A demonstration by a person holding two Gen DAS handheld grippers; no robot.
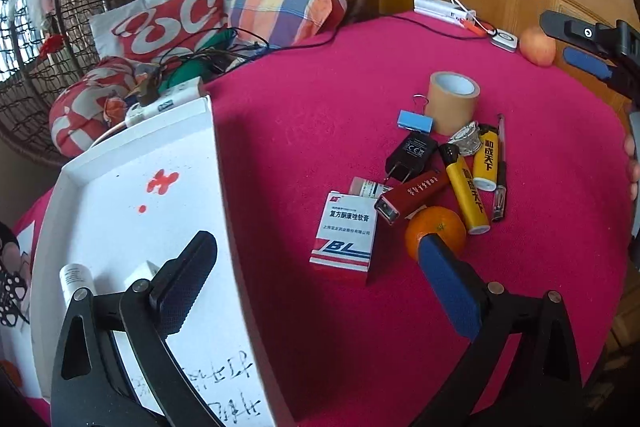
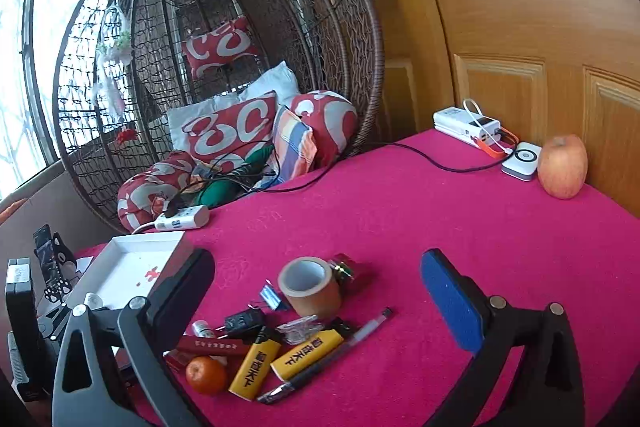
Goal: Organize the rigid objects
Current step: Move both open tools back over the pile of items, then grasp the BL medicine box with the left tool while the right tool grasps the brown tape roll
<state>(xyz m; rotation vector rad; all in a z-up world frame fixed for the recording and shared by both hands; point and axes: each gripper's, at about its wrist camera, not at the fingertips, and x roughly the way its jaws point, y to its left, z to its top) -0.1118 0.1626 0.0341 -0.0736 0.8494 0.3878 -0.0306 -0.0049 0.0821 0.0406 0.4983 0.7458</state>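
Note:
A cluster of small items lies on the pink tablecloth (image 1: 320, 107): tape roll (image 1: 453, 101), blue binder clip (image 1: 415, 120), black charger (image 1: 412, 151), red lighter (image 1: 412, 195), two yellow lighters (image 1: 466, 187), pen (image 1: 500, 167), medicine box (image 1: 345, 235) and tangerine (image 1: 434, 231). My left gripper (image 1: 316, 259) is open and empty, its left finger over the white tray (image 1: 132, 187), which holds a white tube (image 1: 76, 277). My right gripper (image 2: 316, 291) is open and empty above the cluster; the tape roll (image 2: 310, 287) sits between its fingers.
An apple (image 2: 562, 166), a white power bank (image 2: 468, 125) and a small white device (image 2: 520, 159) sit at the table's far edge by the wooden door. A wicker hanging chair (image 2: 220, 27) with cushions, cables and a power strip (image 2: 182, 219) stands behind the table.

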